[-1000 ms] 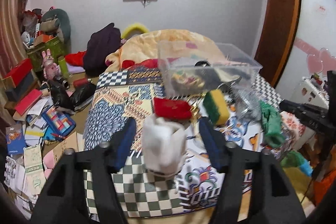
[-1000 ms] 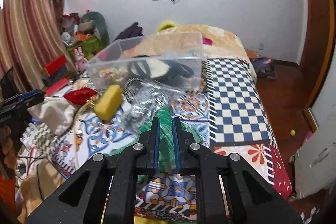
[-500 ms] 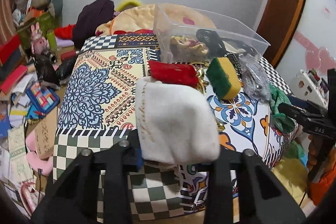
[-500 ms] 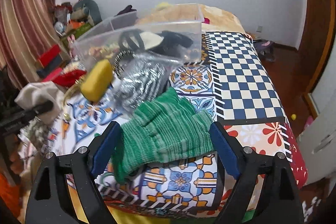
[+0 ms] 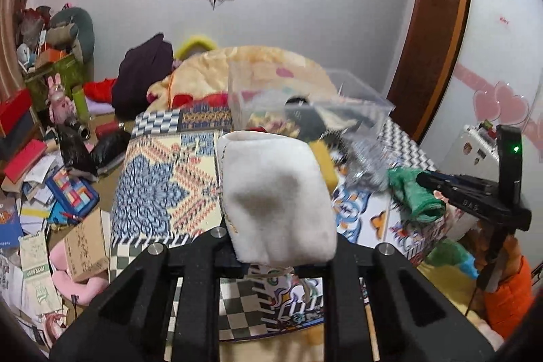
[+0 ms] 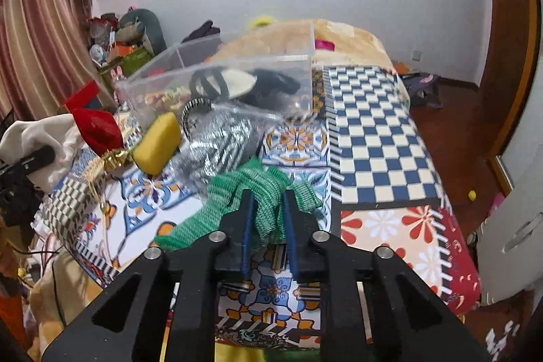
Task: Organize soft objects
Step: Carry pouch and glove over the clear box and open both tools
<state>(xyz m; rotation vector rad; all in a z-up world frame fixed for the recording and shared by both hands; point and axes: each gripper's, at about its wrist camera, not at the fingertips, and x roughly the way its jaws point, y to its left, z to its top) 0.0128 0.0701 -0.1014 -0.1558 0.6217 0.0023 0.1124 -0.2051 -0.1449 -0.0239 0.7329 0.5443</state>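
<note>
Left gripper [image 5: 281, 260] is clamped on the white plush pouch [image 5: 276, 199], lifted above the bed's near edge; right gripper [image 6: 268, 226] pinches the green knitted cloth [image 6: 258, 192]. Either could be snagged on the clear bin [image 6: 237, 80] rim. Half a second earlier, both jaws were wide.

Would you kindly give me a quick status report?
Left claw shut on white pouch. Right claw shut on green cloth. Clear bin ahead, sponge between.

White letters "DAS" on black body of right gripper [image 5: 475, 199], seen from left wrist view. Box and paper print on floor illegible.
</note>
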